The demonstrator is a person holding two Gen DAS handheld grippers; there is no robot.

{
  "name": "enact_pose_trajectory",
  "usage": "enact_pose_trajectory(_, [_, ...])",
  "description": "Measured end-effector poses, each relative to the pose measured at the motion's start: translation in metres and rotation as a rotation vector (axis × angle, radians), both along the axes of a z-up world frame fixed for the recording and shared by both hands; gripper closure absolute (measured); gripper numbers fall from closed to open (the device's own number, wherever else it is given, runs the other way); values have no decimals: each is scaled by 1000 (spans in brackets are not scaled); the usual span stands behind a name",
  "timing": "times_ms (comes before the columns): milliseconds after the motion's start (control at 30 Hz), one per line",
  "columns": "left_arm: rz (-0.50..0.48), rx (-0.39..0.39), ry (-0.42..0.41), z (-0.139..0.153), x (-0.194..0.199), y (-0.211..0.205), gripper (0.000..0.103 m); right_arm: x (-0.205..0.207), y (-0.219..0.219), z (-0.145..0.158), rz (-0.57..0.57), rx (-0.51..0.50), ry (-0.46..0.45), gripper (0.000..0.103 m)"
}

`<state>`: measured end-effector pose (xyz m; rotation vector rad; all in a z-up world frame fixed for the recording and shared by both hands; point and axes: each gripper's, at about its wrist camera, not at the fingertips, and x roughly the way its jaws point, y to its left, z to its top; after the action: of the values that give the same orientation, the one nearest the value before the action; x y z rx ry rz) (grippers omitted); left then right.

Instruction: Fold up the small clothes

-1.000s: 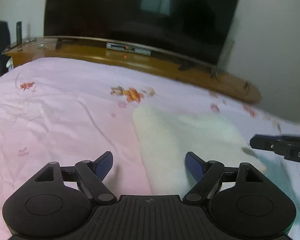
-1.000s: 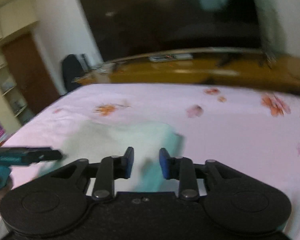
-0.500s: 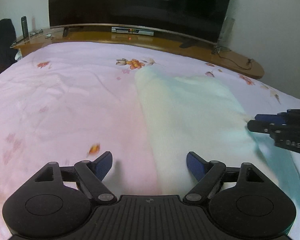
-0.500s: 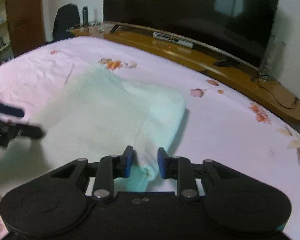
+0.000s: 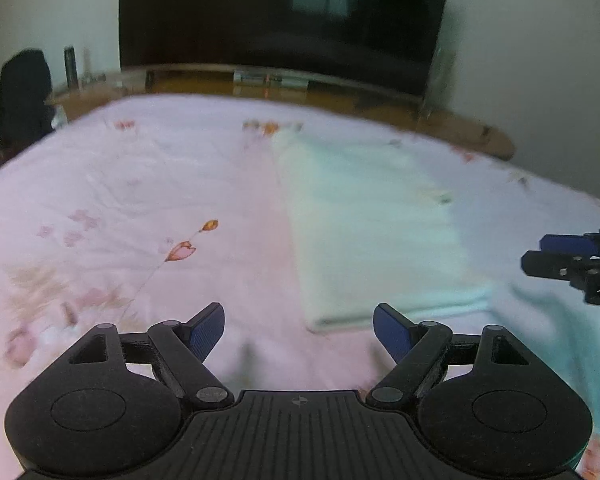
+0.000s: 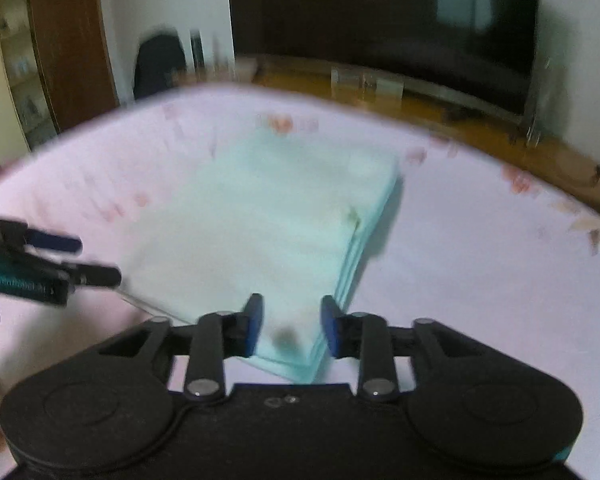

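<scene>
Right wrist view: folded pale cloth (image 6: 268,216) lies on the pink bedsheet (image 6: 480,260), its near corner between the opening jaws of the right gripper (image 6: 291,328).
Neither pad presses it. Its long axis runs away from the grippers toward the TV stand (image 6: 440,120). Left gripper (image 5: 299,330) hangs wide and still spreading over bare sheet, nothing between its jaws, the cloth's near-left corner just ahead and to its right; the right hand looks nearer.
</scene>
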<state>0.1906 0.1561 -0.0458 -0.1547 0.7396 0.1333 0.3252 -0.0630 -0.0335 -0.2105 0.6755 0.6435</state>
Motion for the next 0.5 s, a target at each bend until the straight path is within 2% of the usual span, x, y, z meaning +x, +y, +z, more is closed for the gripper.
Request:
enact_pose_trajectory(33, [5,19,-30,9,-15,-8,4,-12,-10,8,-10,25,-10,49])
enact_pose_trajectory(67, [11,40,-69,16,-28,-15,0,-27,-23,17,-8,68,-8,47])
enact_pose_trajectory(133, [14,62,-107,28,-52,-28,0,-51,-36,26,-16,93,-2,44])
enact_pose_trajectory(300, [26,20,-148,56,-102,-51,0,-110,-61,40,-70,113,7,42])
enact_pose_trajectory(367, [23,7,-163,65,-120,-58,0,-133,-72,47,-110,139,9,37])
enact_pose_trajectory(500, [-5,67,-172,76,-146,-74,0,-168,-79,58,-133,134,-35,33])
